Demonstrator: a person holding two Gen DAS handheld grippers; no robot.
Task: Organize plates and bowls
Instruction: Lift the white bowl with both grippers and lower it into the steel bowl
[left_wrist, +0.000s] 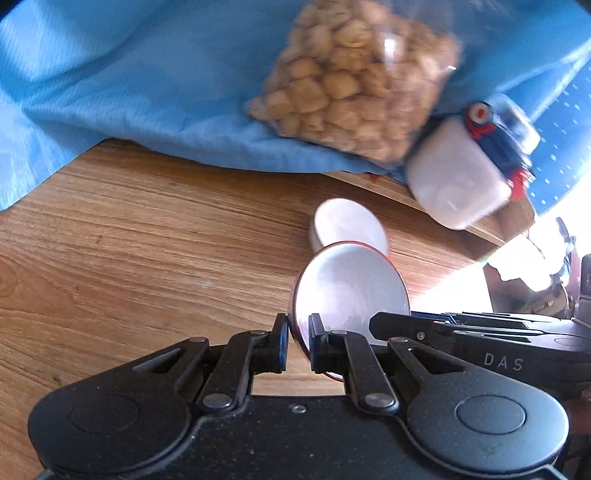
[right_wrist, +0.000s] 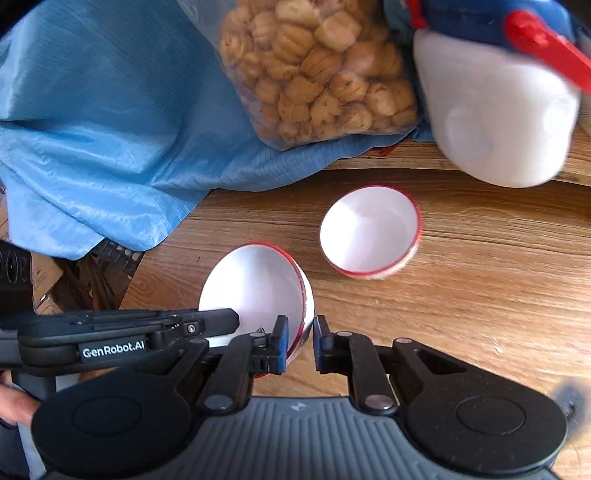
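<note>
A white bowl with a red rim (left_wrist: 351, 288) hangs tilted just above the wooden table (left_wrist: 147, 240), held from both sides. My left gripper (left_wrist: 298, 328) is shut on its left rim. My right gripper (right_wrist: 300, 332) is shut on the opposite rim of the same bowl (right_wrist: 255, 288). In each wrist view the other gripper reaches in from the side at the bowl's near edge. A second matching bowl (right_wrist: 369, 229) stands on the table just beyond the held one; it is also in the left wrist view (left_wrist: 347, 225), partly hidden by the held bowl.
A crumpled blue cloth (right_wrist: 110, 129) covers the back of the table. On it lies a clear bag of biscuits (right_wrist: 314, 74). A white jar with a blue lid and red handle (right_wrist: 498, 110) lies on its side at the back right. The table edge (right_wrist: 136, 280) drops off at the left.
</note>
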